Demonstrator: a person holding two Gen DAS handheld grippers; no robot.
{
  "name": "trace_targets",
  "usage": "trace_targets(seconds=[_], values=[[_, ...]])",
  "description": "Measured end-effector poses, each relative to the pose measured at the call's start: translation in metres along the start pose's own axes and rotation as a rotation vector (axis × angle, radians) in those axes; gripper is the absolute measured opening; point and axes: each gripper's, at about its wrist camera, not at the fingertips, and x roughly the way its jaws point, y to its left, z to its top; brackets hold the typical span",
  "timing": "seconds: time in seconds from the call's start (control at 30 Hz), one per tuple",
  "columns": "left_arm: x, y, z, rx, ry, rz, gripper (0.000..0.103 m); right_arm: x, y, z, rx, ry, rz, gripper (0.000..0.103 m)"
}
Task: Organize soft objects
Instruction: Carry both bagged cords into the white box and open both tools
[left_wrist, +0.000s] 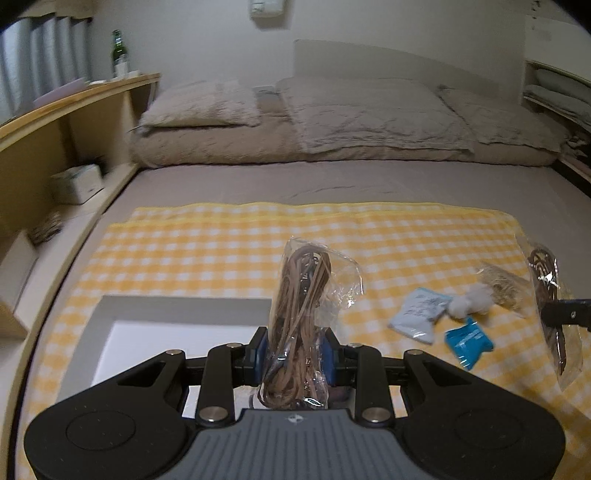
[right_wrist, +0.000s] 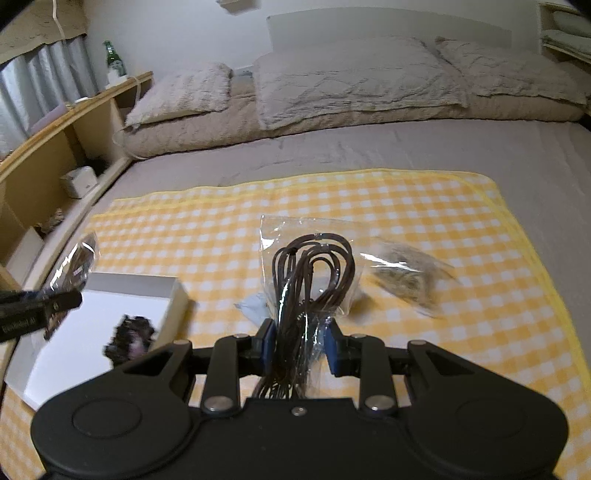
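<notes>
My left gripper (left_wrist: 297, 356) is shut on a clear bag of tan cord (left_wrist: 299, 295), held upright above a white box (left_wrist: 155, 332) on the yellow checked cloth (left_wrist: 221, 251). My right gripper (right_wrist: 300, 347) is shut on a clear bag of dark brown cord (right_wrist: 314, 273), also raised over the cloth. That bag shows at the right edge of the left wrist view (left_wrist: 550, 295). The box (right_wrist: 92, 332) holds a dark fuzzy item (right_wrist: 131, 338). On the cloth lie a pale blue packet (left_wrist: 417, 312), a bright blue packet (left_wrist: 469, 341), a white fluffy ball (left_wrist: 476, 299) and a bag of golden strands (left_wrist: 502, 284).
The cloth lies on a grey bed with pillows (left_wrist: 332, 110) at the far end. A wooden shelf unit (left_wrist: 55, 147) runs along the left, with a green bottle (left_wrist: 119, 55) on top and a tissue box (left_wrist: 77, 182) inside.
</notes>
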Motion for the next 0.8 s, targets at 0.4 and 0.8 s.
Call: trace_targets(seconds=[0.4,0.8], values=[[-0.014,0.066,-0.027,-0.074,0.029,0.106,0.031,0.02,0.091,0.001,-0.019,0.035,0.163,0.029],[0.003,0.116,-0.053,-0.158,0.125,0.126,0.031,0.062,0.177,-0.023,0.01,0.191,0.336,0.029]])
